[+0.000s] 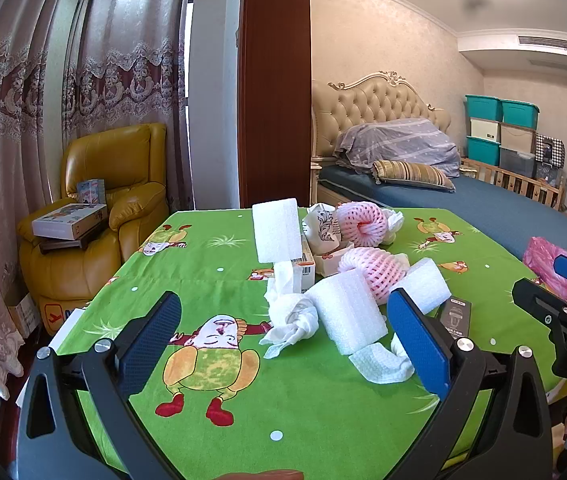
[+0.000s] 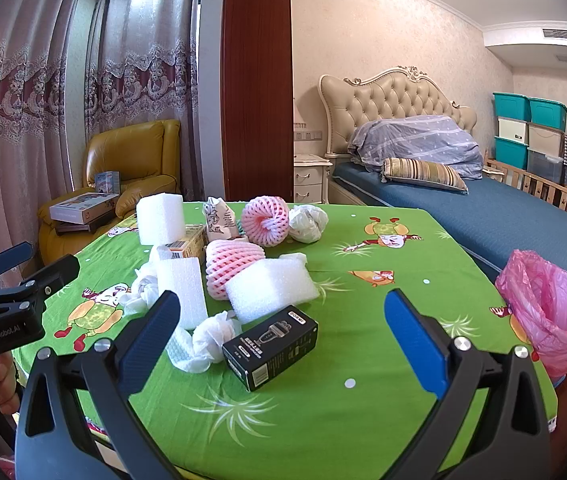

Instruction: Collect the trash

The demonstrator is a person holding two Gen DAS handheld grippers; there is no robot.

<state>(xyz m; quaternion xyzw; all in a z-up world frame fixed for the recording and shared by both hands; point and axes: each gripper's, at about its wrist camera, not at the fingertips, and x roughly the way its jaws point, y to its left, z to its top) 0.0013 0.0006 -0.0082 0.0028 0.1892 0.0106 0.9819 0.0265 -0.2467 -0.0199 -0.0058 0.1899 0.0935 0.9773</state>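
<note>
Both hovering over near edge of green tablecloth [image 2: 363, 420], holding nothing. Left gripper [image 1: 283, 344] gaping wide, jaws spread with crumpled tissue [image 1: 293, 320] and near foam block [image 1: 349, 312] showing between them, not touching either. Right gripper [image 2: 281, 338] also gaping wide, framing black box [image 2: 271, 346] lying tilted on cloth, no contact. Trash sitting piled mid-table: black box nearest, foam blocks and tissues behind it, two pink foam nets [image 2: 233, 270] further back, upright foam block [image 2: 160, 219] at far left. Pink bag [image 2: 551, 316] sitting open at right edge of table, well apart from pile.
</note>
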